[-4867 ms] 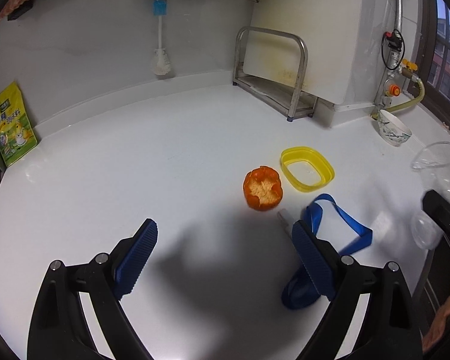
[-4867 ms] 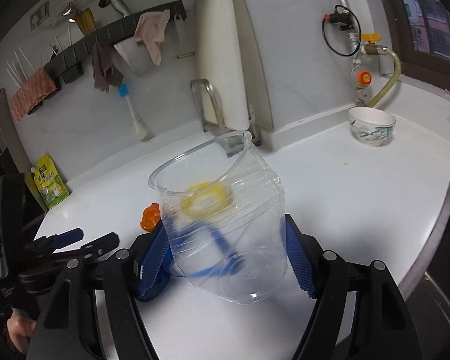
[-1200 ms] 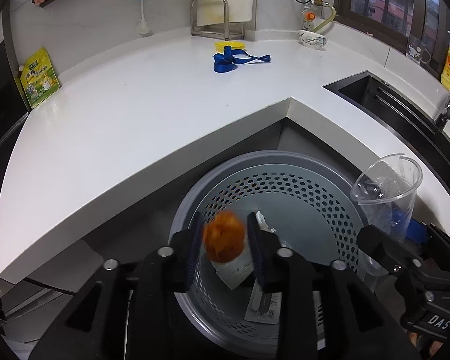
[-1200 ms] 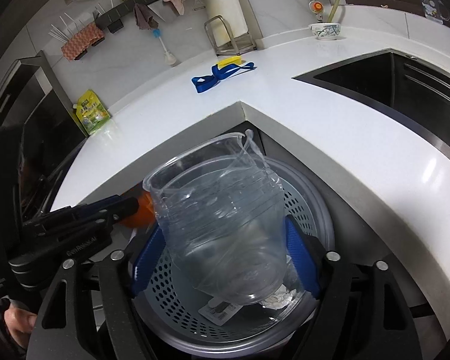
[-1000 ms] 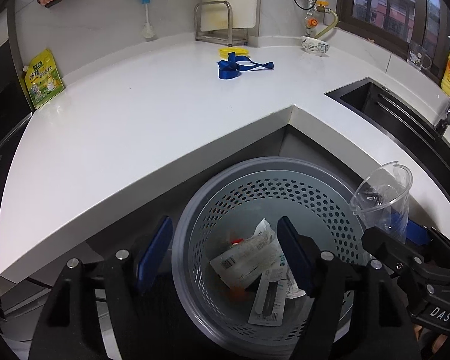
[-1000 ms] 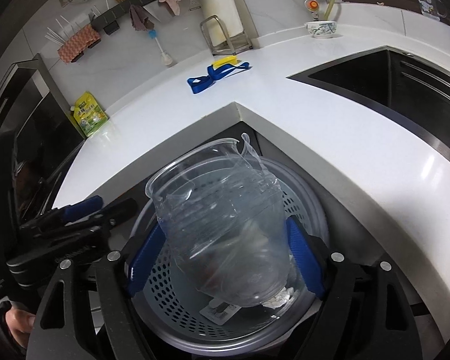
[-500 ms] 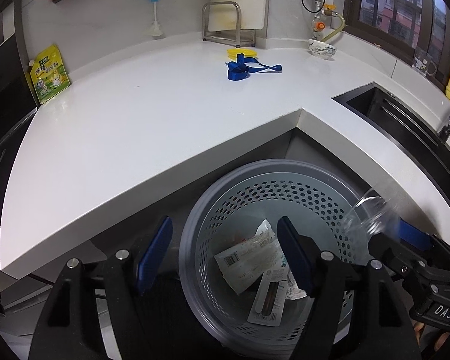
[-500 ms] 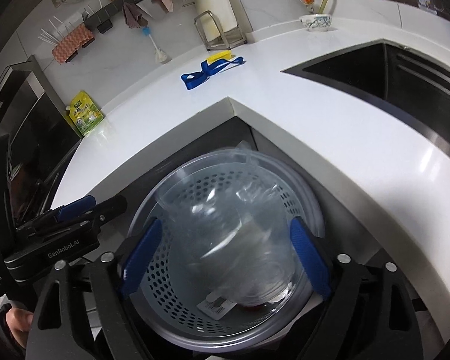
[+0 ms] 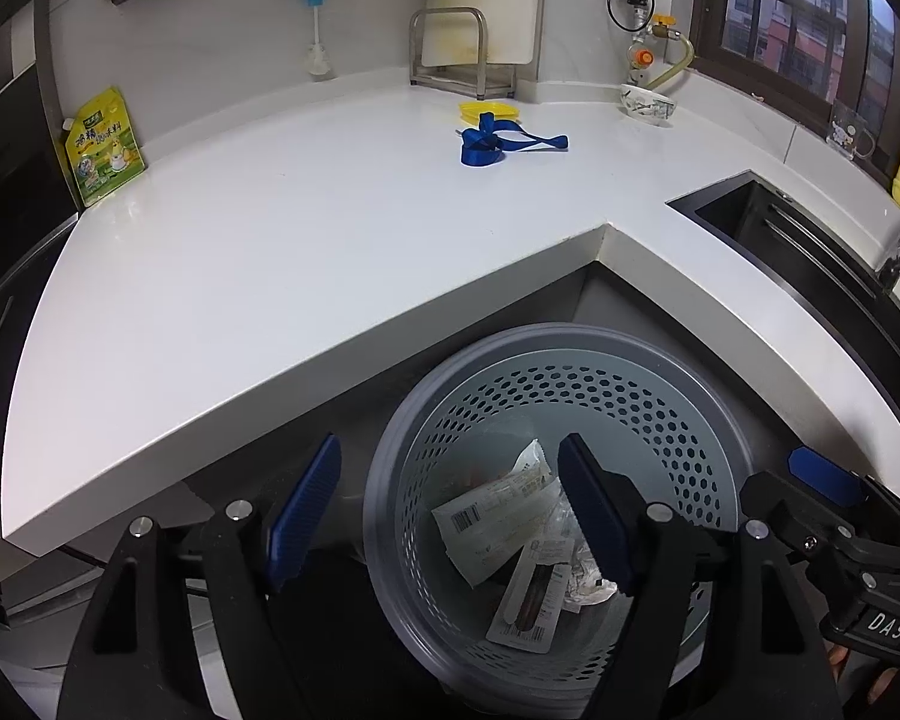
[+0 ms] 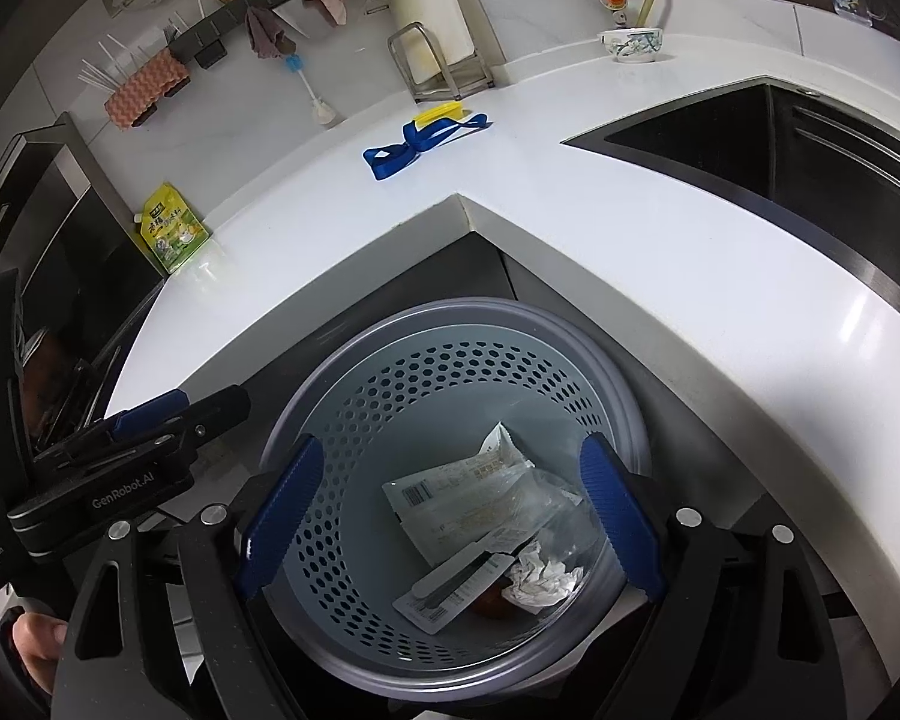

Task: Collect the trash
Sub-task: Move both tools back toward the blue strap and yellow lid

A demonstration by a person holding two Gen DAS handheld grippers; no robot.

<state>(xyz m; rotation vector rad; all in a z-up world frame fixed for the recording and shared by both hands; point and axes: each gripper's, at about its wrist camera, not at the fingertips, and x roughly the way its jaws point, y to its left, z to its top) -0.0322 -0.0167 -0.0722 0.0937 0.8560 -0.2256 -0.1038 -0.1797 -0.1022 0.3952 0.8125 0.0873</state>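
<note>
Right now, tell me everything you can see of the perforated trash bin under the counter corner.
The trash bin is a round grey-blue plastic basket with a smooth wide rim and hexagonal holes in its upper wall. It stands upright on the floor, tucked under the inner corner of the white counter. Inside lie a barcoded wrapper, a flat white package, crumpled paper and clear plastic. Both tools hover open above, not touching it.

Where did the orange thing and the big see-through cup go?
Both were dropped into the grey perforated bin: the left gripper let go of the orange peel, the right gripper released the clear plastic cup. Both now hang open. The blue ribbon and yellow lid stayed on the counter.
</note>
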